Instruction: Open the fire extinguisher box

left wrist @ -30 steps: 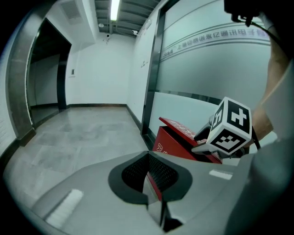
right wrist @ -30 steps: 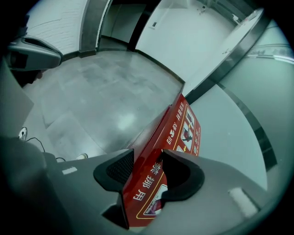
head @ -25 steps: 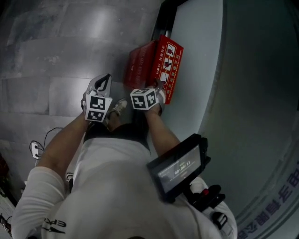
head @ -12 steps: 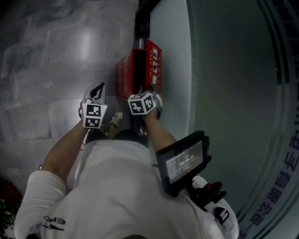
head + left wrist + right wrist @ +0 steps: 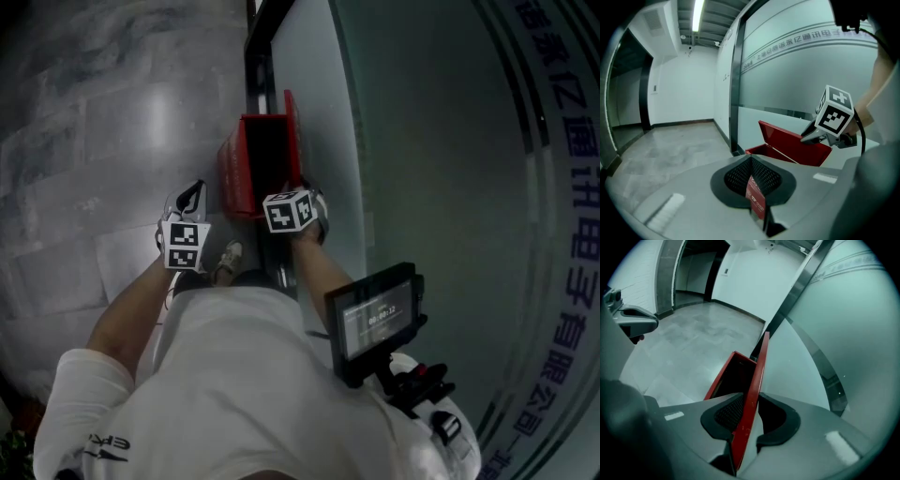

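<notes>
Against the glass wall (image 5: 412, 141) the box (image 5: 236, 173) stood open, lid (image 5: 759, 366) pinched upright by my right gripper (image 5: 751, 403), jaws just tightened; left gripper (image 5: 750, 161) shut, empty.

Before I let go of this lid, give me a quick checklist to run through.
1. Right gripper on the lid: ok; its jaws have just been closing with the lid's edge between them.
2. Lid raised off the box: ok.
3. Lid leaning on the glass wall: cannot tell.
4. Box contents: cannot tell; the inside is dark.
5. Left gripper free of the box: cannot tell; red print shows between its jaws.
</notes>
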A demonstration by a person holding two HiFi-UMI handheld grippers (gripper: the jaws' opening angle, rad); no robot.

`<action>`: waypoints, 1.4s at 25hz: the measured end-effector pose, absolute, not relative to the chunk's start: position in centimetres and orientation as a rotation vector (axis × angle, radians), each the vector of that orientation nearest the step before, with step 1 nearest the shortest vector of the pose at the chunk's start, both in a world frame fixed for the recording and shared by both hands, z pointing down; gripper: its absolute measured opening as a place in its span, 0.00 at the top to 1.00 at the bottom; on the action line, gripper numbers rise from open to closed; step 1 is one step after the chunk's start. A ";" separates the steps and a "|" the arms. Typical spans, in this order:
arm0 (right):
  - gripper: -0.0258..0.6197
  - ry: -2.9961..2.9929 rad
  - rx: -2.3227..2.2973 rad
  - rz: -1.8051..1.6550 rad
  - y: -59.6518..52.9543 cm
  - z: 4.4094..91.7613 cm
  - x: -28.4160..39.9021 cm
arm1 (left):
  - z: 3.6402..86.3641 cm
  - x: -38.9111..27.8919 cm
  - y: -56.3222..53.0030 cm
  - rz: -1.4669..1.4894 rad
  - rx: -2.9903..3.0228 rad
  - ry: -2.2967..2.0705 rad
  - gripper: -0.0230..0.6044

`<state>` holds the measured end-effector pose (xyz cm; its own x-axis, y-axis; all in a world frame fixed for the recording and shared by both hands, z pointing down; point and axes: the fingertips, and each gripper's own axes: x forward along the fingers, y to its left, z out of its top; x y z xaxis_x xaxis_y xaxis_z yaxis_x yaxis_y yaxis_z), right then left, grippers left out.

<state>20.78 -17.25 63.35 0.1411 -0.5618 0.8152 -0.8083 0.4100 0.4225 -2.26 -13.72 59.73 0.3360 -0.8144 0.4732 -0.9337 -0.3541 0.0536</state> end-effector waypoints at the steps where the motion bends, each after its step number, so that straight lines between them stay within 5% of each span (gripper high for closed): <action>1: 0.79 -1.535 1.269 0.280 -17.3 63.2 21.0 | 59.6 -2.1 -13.8 0.531 2.293 -1.557 0.96; 35: 0.84 -1.273 1.470 0.276 -19.7 62.4 32.0 | 57.7 -1.5 -14.5 0.541 2.350 -1.553 0.96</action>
<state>32.04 -19.68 62.42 0.3921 -0.5412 0.7439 -0.8005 0.1978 0.5658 -1.49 -14.52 57.66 0.3548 -0.8198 0.4495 -0.9217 -0.3875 0.0208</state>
